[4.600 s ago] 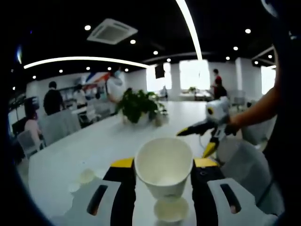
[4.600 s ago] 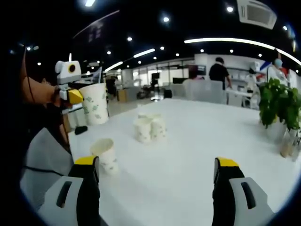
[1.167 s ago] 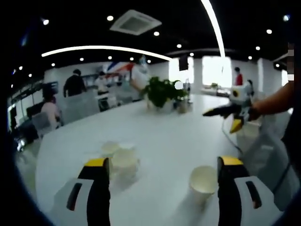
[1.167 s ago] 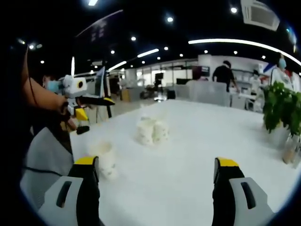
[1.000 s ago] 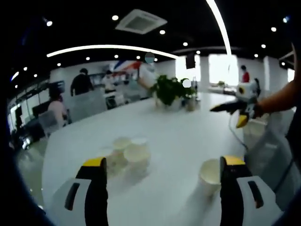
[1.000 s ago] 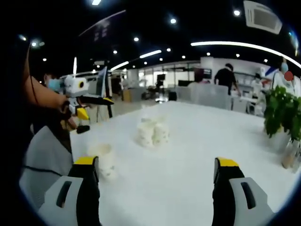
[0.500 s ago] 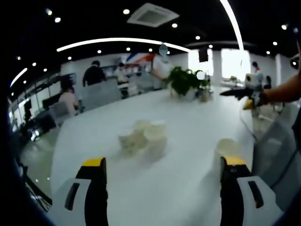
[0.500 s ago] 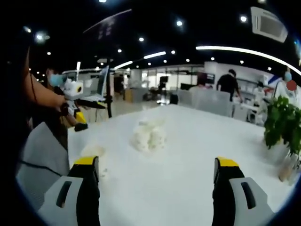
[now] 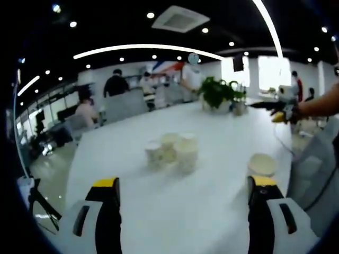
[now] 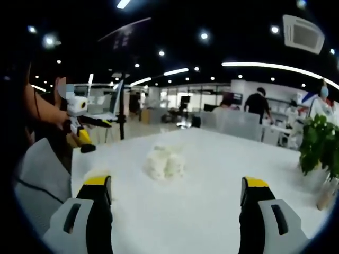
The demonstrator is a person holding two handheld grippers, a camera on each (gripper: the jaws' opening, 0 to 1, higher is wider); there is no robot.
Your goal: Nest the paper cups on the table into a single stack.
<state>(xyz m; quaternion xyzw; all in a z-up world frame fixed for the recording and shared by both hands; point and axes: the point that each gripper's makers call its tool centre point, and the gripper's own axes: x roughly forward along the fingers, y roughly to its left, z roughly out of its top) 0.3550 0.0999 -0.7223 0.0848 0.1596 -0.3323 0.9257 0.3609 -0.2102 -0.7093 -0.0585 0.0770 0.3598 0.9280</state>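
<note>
In the left gripper view, seated and standing people (image 9: 116, 84) are being seen at the far left beyond the long white bench (image 9: 159, 196). A cluster of white paper cups (image 9: 174, 152) is standing mid-bench, the cups touching one another, with nothing lying between them and the left tongs (image 9: 183, 222), which are being held released, jaws wide apart and empty. A leafy green potted plant (image 9: 218, 94) is standing farther back. A single white paper cup (image 9: 261, 164) is resting just above the right jaw. At the far right, the right tongs (image 9: 277, 106) are being held above the bench edge by a bare forearm.

In the right gripper view, the left tongs (image 10: 87, 131) are being held level at the left, the blurred cup cluster (image 10: 164, 163) is sitting centrally, and the right tongs (image 10: 175, 222) are being kept released and empty.
</note>
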